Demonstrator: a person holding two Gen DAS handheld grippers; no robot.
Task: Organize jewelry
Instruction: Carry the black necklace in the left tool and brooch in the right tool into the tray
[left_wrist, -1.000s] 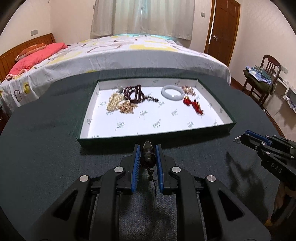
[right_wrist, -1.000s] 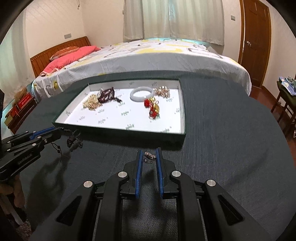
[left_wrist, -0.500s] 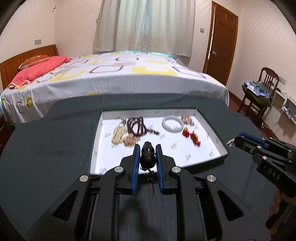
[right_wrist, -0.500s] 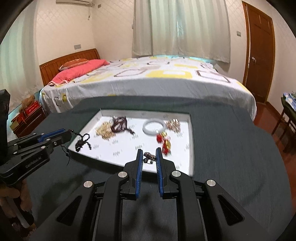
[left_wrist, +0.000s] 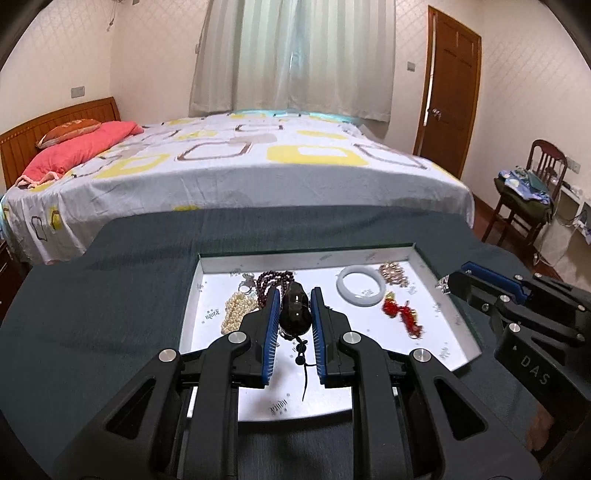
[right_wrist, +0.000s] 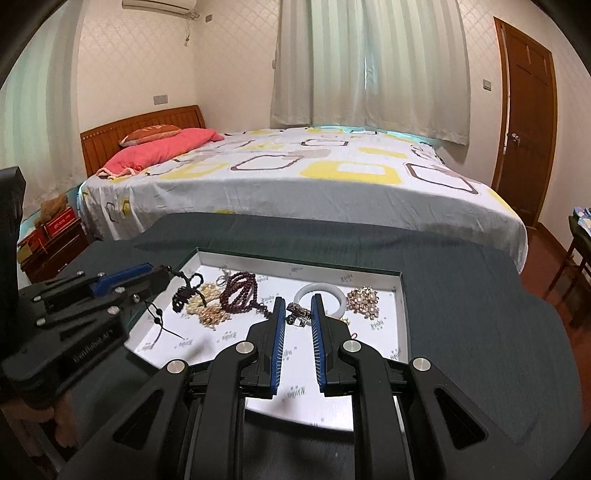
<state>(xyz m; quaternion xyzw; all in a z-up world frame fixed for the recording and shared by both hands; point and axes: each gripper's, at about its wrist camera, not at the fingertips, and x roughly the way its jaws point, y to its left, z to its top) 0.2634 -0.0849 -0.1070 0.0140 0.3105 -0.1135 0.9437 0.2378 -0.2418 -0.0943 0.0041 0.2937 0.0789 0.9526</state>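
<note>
A white-lined tray (left_wrist: 458, 325) (right_wrist: 402, 325) lies on the dark green tablecloth. In it are a pearl strand (left_wrist: 234, 312), dark red beads (left_wrist: 267, 282), a white bangle (left_wrist: 361, 290), a gold cluster (left_wrist: 394, 273) and red ornaments (left_wrist: 400, 314). My left gripper (left_wrist: 294, 295) hangs over the tray, shut on a black pendant (left_wrist: 293, 308) whose cord (left_wrist: 304, 373) dangles below. My right gripper (right_wrist: 298, 306) is shut on a small silver piece (right_wrist: 298, 313) above the tray's middle. From the right wrist view the left gripper (right_wrist: 162, 275) and its pendant (right_wrist: 184, 295) show at the tray's left edge.
A bed (left_wrist: 236, 162) with a patterned sheet and pink pillow stands just beyond the table. A wooden door (left_wrist: 448, 96) and a chair (left_wrist: 532, 184) piled with clothes are at the right. A low red cabinet (right_wrist: 51, 240) sits left of the table.
Both grippers have risen and moved forward from the near cloth to above the tray, each still holding its piece. The views have tilted up, showing more of the room.
</note>
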